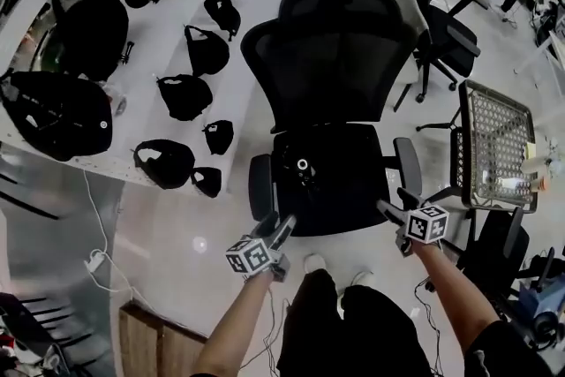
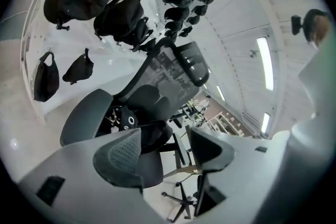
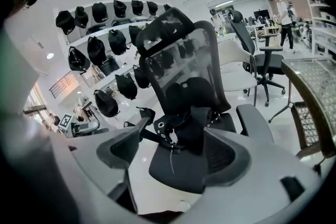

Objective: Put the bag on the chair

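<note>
A black office chair (image 1: 331, 57) stands in front of me, and a small black bag (image 1: 306, 169) with a round white ring lies on its seat (image 1: 344, 199). My left gripper (image 1: 277, 228) hovers open at the seat's front left corner, holding nothing. My right gripper (image 1: 392, 204) is open and empty beside the right armrest (image 1: 407, 165). In the left gripper view the bag (image 2: 124, 119) lies beyond the spread jaws of the left gripper (image 2: 165, 150). In the right gripper view the bag (image 3: 181, 126) rests on the seat just past the open right gripper (image 3: 173, 157).
White shelves (image 1: 150, 40) at the left carry several black bags. A second office chair (image 1: 441, 31) stands behind on the right, and a wire-mesh chair (image 1: 496, 146) stands close on the right. A white cable (image 1: 99, 234) runs over the floor at the left. My feet (image 1: 315, 263) are under the seat's front edge.
</note>
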The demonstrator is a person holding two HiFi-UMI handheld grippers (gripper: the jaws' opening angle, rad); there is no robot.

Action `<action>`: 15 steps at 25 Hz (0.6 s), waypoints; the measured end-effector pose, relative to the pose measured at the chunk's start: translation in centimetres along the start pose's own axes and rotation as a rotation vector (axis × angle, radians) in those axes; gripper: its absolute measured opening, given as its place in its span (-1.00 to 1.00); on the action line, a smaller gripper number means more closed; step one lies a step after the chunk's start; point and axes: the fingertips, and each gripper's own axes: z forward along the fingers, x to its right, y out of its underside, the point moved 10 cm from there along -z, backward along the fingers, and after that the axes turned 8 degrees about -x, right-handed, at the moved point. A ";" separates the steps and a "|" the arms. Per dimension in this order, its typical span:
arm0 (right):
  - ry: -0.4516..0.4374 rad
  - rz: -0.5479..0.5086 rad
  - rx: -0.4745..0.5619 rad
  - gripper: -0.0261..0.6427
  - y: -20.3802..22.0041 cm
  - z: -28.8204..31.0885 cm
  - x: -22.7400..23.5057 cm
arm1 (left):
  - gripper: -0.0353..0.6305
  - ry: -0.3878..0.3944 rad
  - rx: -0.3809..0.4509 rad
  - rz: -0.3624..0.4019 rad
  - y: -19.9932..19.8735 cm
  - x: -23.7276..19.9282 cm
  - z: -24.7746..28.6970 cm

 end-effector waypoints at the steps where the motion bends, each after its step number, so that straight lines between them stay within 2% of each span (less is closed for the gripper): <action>1: -0.005 -0.008 0.008 0.17 0.2 -1.0 -1.0 | -0.07 0.005 -0.010 0.039 0.5 1.0 -1.0; 3: 0.000 -0.011 0.031 0.17 1.0 -3.4 -2.8 | -0.07 0.001 -0.037 0.108 2.2 2.9 -3.0; 7: 0.017 0.017 0.087 0.17 3.0 -8.2 -6.4 | -0.07 -0.016 -0.018 0.144 5.7 6.2 -7.2; 12: -0.014 -0.011 0.131 0.17 3.9 -13.8 -10.4 | -0.07 -0.061 -0.006 0.290 6.6 12.4 -9.8; 15: -0.047 -0.050 0.179 0.17 2.7 -16.3 -12.2 | -0.07 -0.066 0.061 0.337 6.0 16.4 -11.4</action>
